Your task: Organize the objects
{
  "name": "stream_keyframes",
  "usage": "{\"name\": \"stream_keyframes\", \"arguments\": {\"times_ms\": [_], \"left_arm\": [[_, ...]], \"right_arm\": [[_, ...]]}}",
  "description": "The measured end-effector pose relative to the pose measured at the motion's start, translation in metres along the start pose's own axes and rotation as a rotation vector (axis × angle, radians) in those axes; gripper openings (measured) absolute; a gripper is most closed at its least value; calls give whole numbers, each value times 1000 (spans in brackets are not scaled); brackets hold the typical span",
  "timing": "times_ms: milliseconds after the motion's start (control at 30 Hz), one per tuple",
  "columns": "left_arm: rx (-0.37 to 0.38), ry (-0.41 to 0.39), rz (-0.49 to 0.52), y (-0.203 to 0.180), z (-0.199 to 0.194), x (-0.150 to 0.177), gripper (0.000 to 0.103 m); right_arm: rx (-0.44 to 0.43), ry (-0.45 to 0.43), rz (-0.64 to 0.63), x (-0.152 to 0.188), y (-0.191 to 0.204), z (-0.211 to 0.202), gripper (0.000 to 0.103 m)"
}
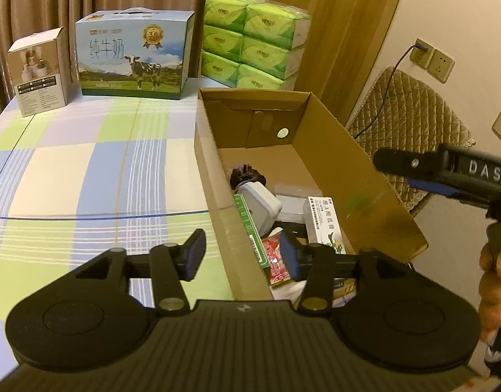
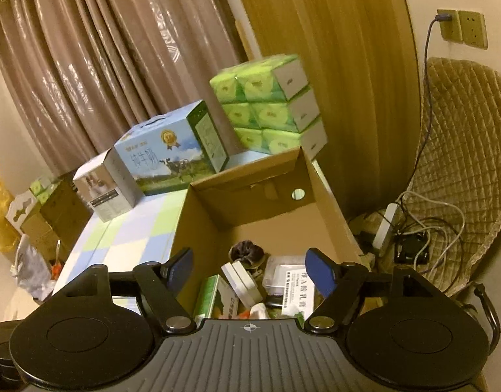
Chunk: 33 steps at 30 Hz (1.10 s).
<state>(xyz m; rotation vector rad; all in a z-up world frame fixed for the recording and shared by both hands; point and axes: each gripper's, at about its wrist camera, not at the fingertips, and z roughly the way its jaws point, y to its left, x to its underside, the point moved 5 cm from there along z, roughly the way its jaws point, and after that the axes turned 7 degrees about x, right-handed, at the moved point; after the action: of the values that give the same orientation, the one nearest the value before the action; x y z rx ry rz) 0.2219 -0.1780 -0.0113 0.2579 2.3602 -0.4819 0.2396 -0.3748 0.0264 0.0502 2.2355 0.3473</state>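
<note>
Left gripper [image 1: 242,256]: its jaws stand apart with nothing clamped; the near left wall of the cardboard box [image 1: 214,176] passes between them, one finger over the checked cloth, the other over the box contents.
Right gripper [image 2: 250,269]: jaws wide apart, empty, poised over the near end of the same cardboard box [image 2: 322,196]; the left wrist view shows it coming in from the right above the box's right wall [image 1: 410,163].
Right hand [image 1: 493,290]: bare fingers wrapped round the gripper handle at the right edge of the left wrist view.
Box contents: all gathered at the near end, the far half bare; a white case [image 1: 260,204] leaning on a green-edged box [image 1: 250,228], a red packet [image 1: 276,258] just by the left gripper's inner finger, a white carton with black print [image 1: 324,219], a clear plastic container [image 1: 291,207], and a dark crumpled pouch [image 1: 247,174] furthest in.
Same contents from the right: the white case [image 2: 242,281] and the printed carton [image 2: 299,289] lie between the right jaws' line of sight.
Table [image 1: 87,170]: covered in a blue, green and white check cloth; the box sits along its right side.
Behind the box: a stack of green tissue packs [image 1: 250,42], a milk carton case with a cow picture [image 1: 132,58], and a small grey product box [image 1: 39,72], all upright at the far edge.
Right of the table: a quilted chair [image 1: 410,127] and wall sockets [image 1: 431,60] with a cable plugged in.
</note>
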Motion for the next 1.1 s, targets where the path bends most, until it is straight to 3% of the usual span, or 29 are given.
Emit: {"name": "stream_keyframes", "arguments": {"times_ms": [100, 233, 467, 533, 1100], "left_arm": [[5, -3, -12, 2, -8, 6, 55], [2, -16, -13, 2, -21, 17, 79], [-26, -35, -11, 0, -45, 33, 101], [-30, -35, -8, -2, -53, 36, 102], [-67, -52, -24, -30, -124, 72, 102]], "right_arm": [[1, -3, 19, 5, -4, -10, 73], [21, -5, 43, 15, -11, -29, 77], [65, 16, -3, 38, -6, -62, 96], [78, 24, -20, 46, -4, -71, 101], [122, 108, -156, 108, 16, -134, 101]]}}
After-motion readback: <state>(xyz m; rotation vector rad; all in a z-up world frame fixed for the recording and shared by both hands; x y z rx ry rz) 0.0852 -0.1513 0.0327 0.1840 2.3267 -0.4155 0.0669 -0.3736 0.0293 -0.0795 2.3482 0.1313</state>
